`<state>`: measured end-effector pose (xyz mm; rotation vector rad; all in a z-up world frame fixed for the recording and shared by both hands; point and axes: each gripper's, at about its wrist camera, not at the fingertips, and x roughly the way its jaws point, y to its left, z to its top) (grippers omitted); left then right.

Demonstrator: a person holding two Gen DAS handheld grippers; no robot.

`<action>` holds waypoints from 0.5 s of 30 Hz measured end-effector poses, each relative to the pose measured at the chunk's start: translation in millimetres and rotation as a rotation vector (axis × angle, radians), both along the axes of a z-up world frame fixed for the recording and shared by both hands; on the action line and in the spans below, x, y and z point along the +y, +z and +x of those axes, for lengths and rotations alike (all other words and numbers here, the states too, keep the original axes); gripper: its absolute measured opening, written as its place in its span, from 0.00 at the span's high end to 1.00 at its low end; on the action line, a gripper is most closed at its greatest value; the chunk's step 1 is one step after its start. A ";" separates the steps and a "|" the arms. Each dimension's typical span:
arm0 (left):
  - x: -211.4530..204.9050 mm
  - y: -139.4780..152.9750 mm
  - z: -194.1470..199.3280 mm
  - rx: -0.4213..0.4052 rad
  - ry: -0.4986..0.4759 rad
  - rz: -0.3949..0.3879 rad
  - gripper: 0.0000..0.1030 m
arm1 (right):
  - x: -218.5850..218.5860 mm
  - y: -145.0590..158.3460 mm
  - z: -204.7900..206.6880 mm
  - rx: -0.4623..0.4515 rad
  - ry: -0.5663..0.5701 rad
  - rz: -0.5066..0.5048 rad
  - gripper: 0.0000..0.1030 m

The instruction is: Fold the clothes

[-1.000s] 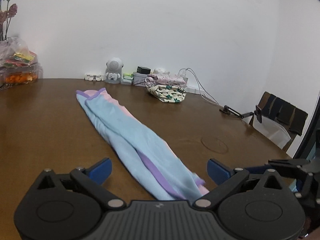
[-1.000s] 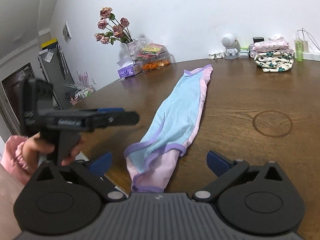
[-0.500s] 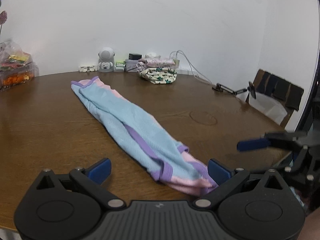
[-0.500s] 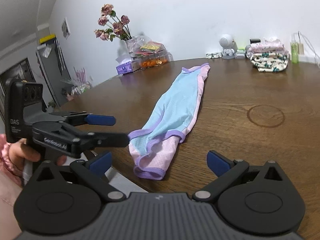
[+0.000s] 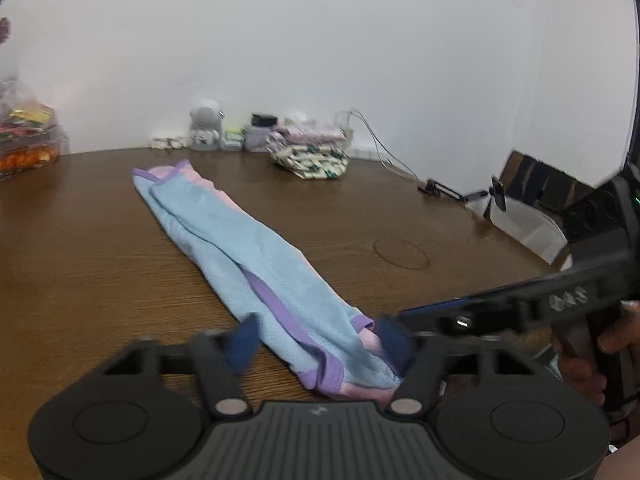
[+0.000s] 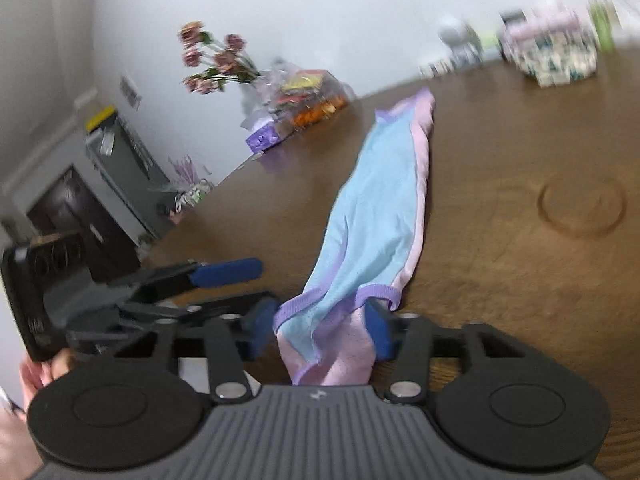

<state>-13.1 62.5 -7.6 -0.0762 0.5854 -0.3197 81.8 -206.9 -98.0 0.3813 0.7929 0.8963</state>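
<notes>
While the folded garment point(image 5: 256, 252) lies as a long narrow strip on the brown bench point(image 5: 80, 264), running from the near edge toward the far wall, both tongs stand at its near end. The garment is light blue with purple binding and a pink underlayer; its near end reaches the bench edge.

Left wrist view: the left tongs point(image 5: 316, 338) have just been closing, and the blue pads stand on either side of the garment's near end. The left pad is blurred and appears just clear of the cloth, the right pad touches the pink hem; whether the cloth is actually pinched cannot be told. The right tongs point(image 5: 412, 314) enter from the right, held by a hand point(image 5: 588, 356), with their tips just beside the same hem.

Right wrist view: the right tongs point(image 6: 320, 330) have likewise just been closing; the garment point(image 6: 380, 220) hem sits between the two blue pads, the right pad against the purple binding, the left pad just beside the cloth. A firm pinch cannot be confirmed. The left tongs point(image 6: 236, 286) appear at the left, jaws partly apart.

At the far edge of the bench a stack of folded clothes point(image 5: 310, 152) rests near a small white figure point(image 5: 206, 124); a box of snacks point(image 5: 26, 144) stands at far left, and flowers point(image 6: 212, 62) rise beside it.
</notes>
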 end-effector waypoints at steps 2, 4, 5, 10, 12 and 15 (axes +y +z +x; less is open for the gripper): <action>-1.5 -5.1 6.3 0.033 -0.016 -0.003 0.78 | 0.2 -7.2 9.4 0.069 -0.021 0.040 0.71; -1.5 -10.6 9.8 0.056 -0.019 -0.005 0.78 | 1.2 -13.4 15.7 0.113 -0.038 0.048 0.74; -0.7 -13.0 10.9 0.065 -0.017 -0.007 0.78 | 2.8 -16.6 18.0 0.130 -0.044 0.041 0.74; 5.9 -26.3 13.5 0.101 -0.004 -0.027 0.77 | 10.7 -33.5 25.7 0.212 -0.065 0.040 0.74; 7.6 -28.4 12.7 0.097 -0.011 -0.030 0.77 | 12.8 -37.6 29.3 0.232 -0.079 0.062 0.74; 8.6 -30.6 11.3 0.090 -0.021 -0.027 0.78 | 16.9 -41.0 33.9 0.244 -0.109 0.074 0.74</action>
